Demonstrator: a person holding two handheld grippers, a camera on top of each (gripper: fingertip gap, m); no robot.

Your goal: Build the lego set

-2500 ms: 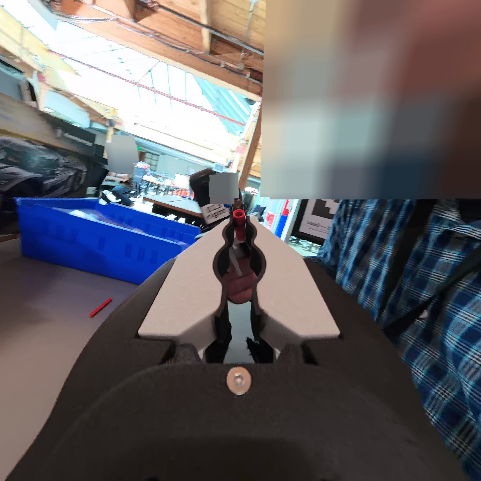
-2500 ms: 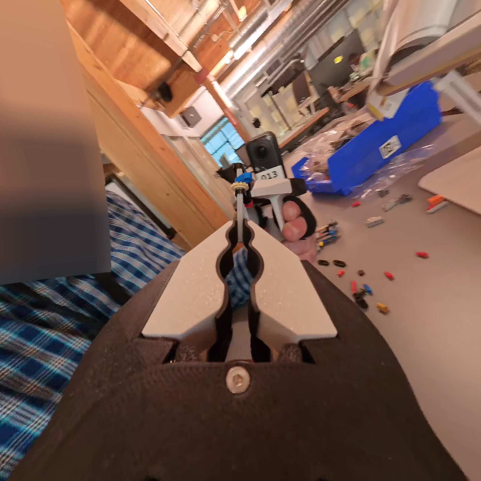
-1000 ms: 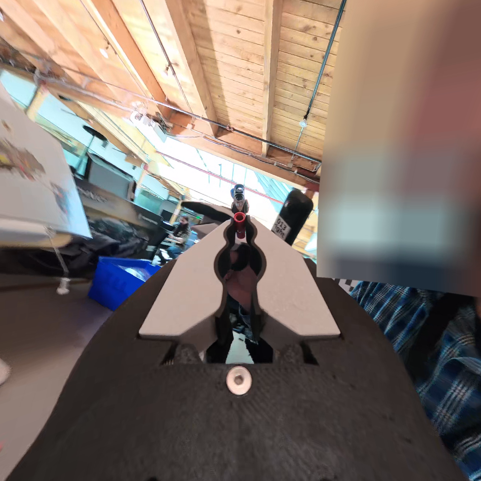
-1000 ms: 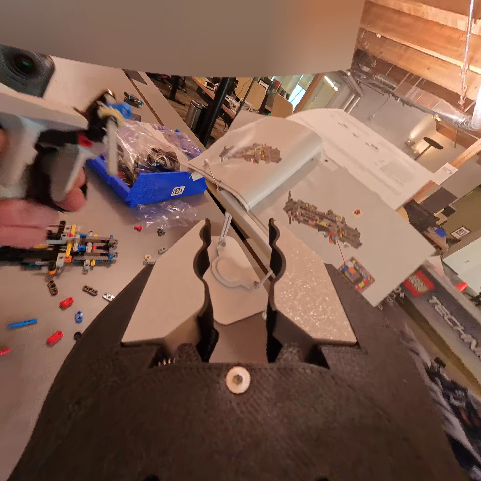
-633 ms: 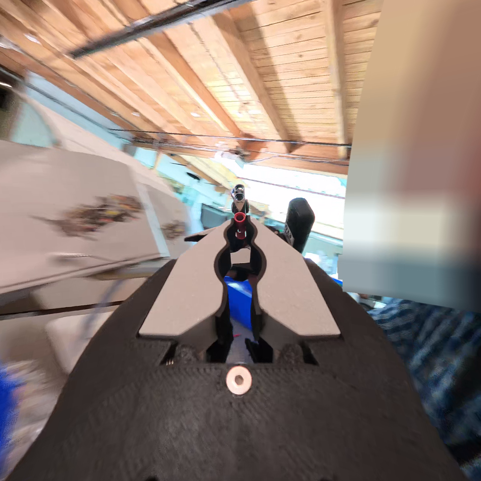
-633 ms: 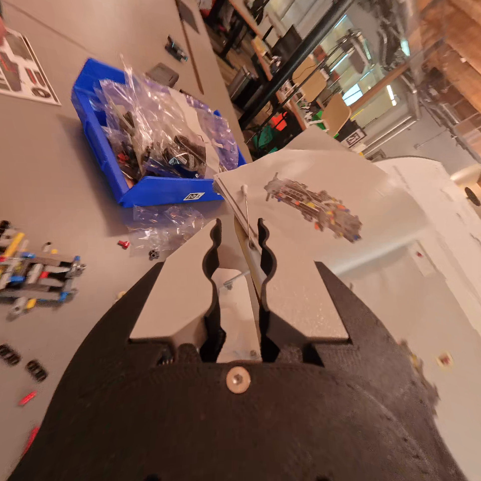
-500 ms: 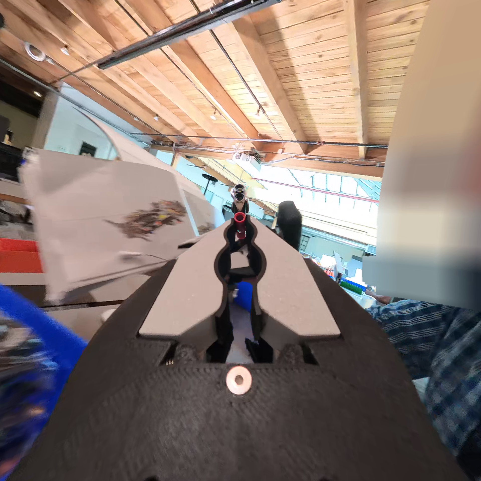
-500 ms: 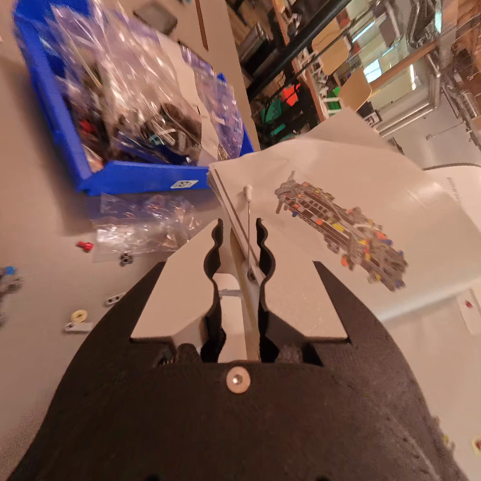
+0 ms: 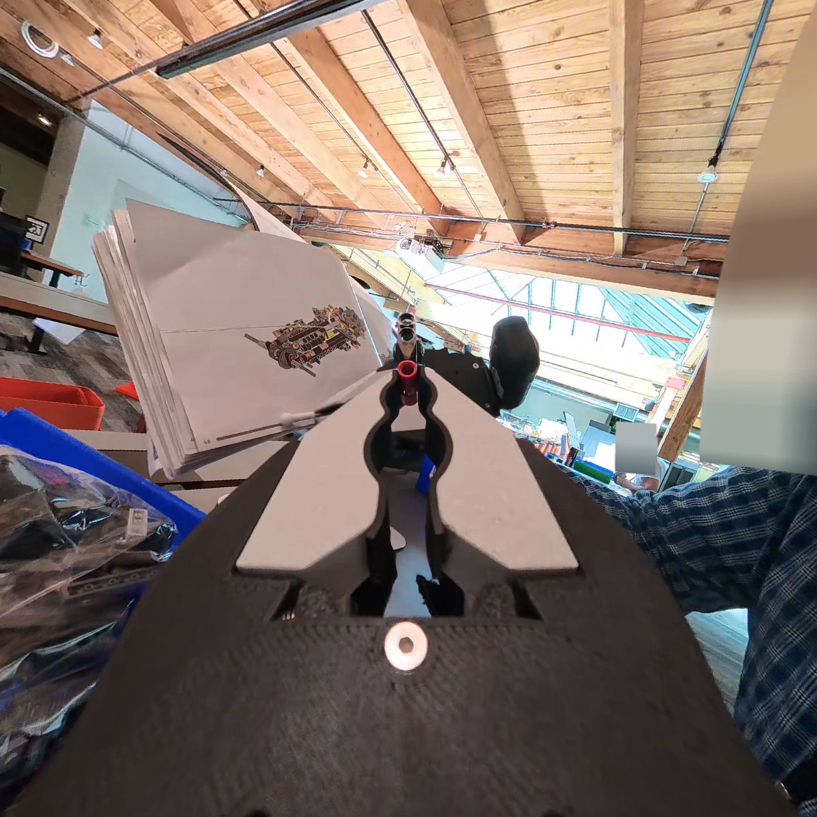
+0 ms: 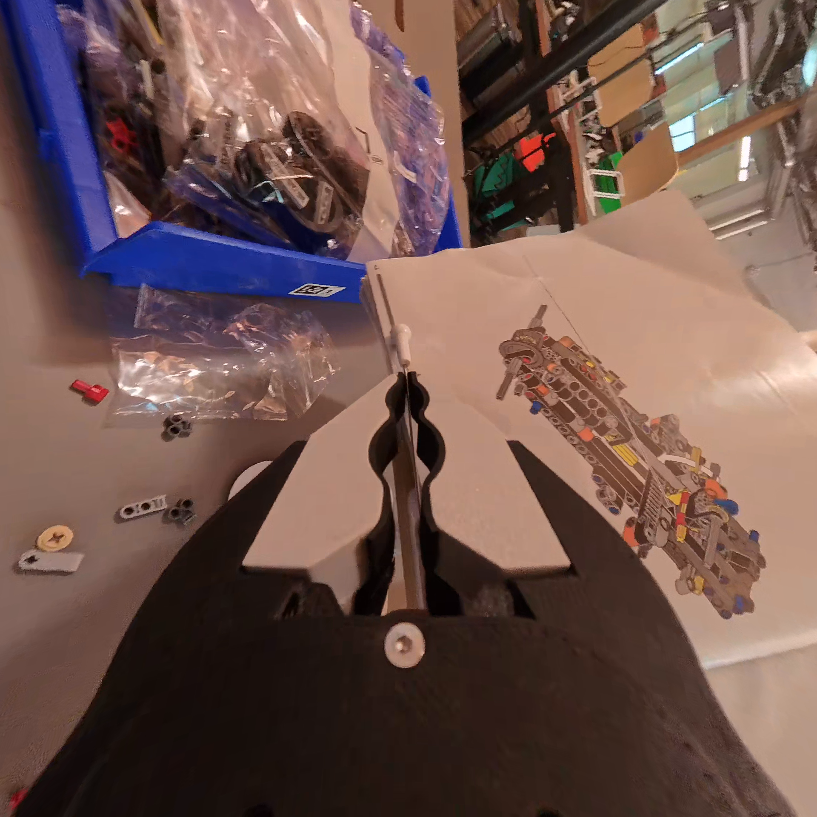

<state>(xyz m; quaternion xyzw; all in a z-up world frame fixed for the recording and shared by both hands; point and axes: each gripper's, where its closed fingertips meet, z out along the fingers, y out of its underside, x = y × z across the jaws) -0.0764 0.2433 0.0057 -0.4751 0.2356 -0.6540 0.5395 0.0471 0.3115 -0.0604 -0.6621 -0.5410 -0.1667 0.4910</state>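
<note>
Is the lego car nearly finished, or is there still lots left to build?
Lots left. Done: only a small piece, a red connector on an axle, pinched in the left hand-held gripper. In hand: the right hand-held gripper is shut on the instruction booklet's page. Left: sealed bags fill the blue bin, and loose parts lie on the table.

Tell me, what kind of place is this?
Probably a shared workshop or lab in a timber-roofed loft: exposed wooden ceiling beams, a blue bin of bagged Lego parts, and an instruction booklet propped open on the worktable.
</note>
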